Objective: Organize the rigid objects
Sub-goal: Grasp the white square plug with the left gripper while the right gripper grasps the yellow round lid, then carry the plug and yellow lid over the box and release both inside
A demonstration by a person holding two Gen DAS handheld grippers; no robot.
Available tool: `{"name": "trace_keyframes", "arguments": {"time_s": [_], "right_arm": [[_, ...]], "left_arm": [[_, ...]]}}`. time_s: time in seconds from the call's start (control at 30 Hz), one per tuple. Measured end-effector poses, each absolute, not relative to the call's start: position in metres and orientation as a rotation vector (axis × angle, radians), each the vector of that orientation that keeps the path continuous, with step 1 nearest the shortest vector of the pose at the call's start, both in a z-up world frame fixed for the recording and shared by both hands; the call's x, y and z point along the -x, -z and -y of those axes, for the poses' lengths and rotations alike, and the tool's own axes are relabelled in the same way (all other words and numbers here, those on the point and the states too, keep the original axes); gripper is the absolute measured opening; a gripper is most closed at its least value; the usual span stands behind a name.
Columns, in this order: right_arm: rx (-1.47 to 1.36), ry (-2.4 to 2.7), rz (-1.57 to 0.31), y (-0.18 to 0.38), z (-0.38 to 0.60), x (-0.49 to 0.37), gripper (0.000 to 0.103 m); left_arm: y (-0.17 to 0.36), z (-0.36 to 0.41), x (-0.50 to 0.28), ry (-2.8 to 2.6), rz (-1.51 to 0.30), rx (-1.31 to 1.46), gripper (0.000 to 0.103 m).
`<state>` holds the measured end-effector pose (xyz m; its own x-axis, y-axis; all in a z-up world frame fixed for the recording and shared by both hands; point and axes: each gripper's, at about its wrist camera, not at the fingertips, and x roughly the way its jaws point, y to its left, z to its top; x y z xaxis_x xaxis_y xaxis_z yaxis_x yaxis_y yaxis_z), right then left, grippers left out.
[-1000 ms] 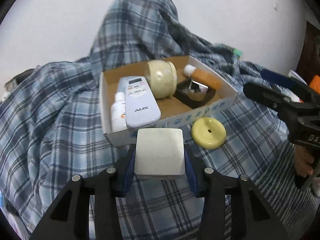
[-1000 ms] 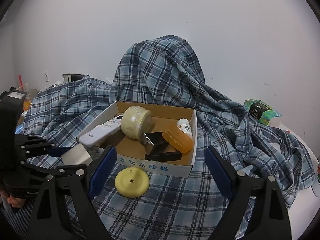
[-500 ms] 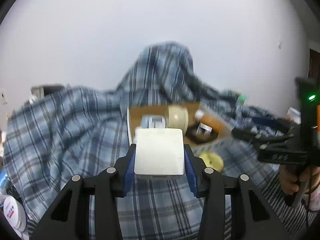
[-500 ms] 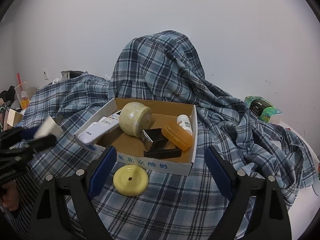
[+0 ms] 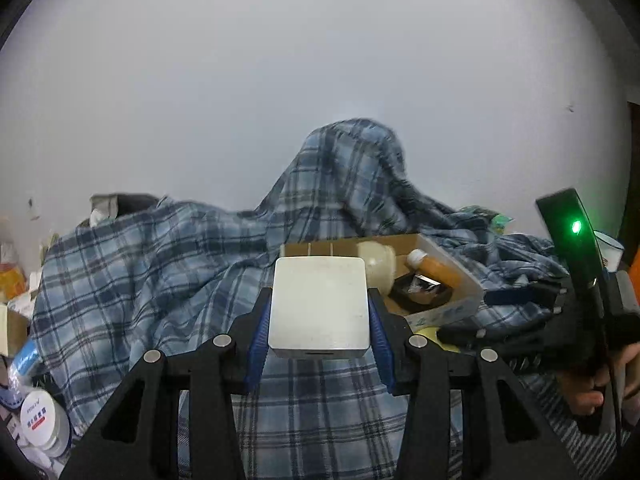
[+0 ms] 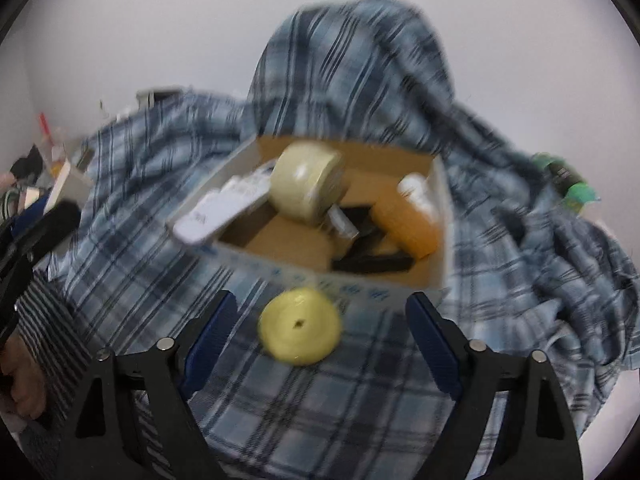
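My left gripper [image 5: 319, 300] is shut on a white square charger block [image 5: 319, 308], held in the air in front of the cardboard box [image 5: 444, 312]. Inside the box [image 6: 438, 240] lie a cream round jar [image 6: 306, 184], a white remote [image 6: 224, 208], an orange bottle [image 6: 408, 220] and a black item [image 6: 372, 258]. A yellow disc lid [image 6: 300, 326] rests on the plaid cloth just before the box. My right gripper [image 6: 320, 338] hangs over it. Its jaws are closing, the disc lies between the fingers and the pads are clear of it.
A blue plaid blanket [image 5: 140, 280] covers the surface and humps up against the white wall behind the box. White jars [image 5: 38, 420] and clutter sit at the far left. A green packet [image 6: 568, 176] lies at the right. A person's hand [image 5: 592, 392] holds the right gripper.
The left gripper rose and tipped upward with the white block, so the box sits lower in its view. The right gripper dropped toward the yellow disc and its fingers narrowed slightly.
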<state>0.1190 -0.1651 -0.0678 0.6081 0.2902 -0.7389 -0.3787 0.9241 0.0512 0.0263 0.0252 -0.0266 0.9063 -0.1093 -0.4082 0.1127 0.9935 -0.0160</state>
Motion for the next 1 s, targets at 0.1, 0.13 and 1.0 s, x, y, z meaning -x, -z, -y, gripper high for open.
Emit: {"name": "trace_keyframes", "arguments": {"time_s": [0.1,0.13,1.0], "right_arm": [[0.179,-0.357,-0.922,0.082,0.149,-0.13,0.071],[0.18,-0.352,-0.939,0.086,0.147,-0.134,0.07],[0.116,-0.396,-0.708,0.056,0.177,-0.09,0.058]], "left_arm": [[0.031,-0.032,-0.033,0.095,-0.451,0.023,0.047],[0.032,-0.033,-0.034,0.09,-0.458,0.028,0.047],[0.031,-0.031,-0.029,0.115,-0.446,0.013,0.047]]}}
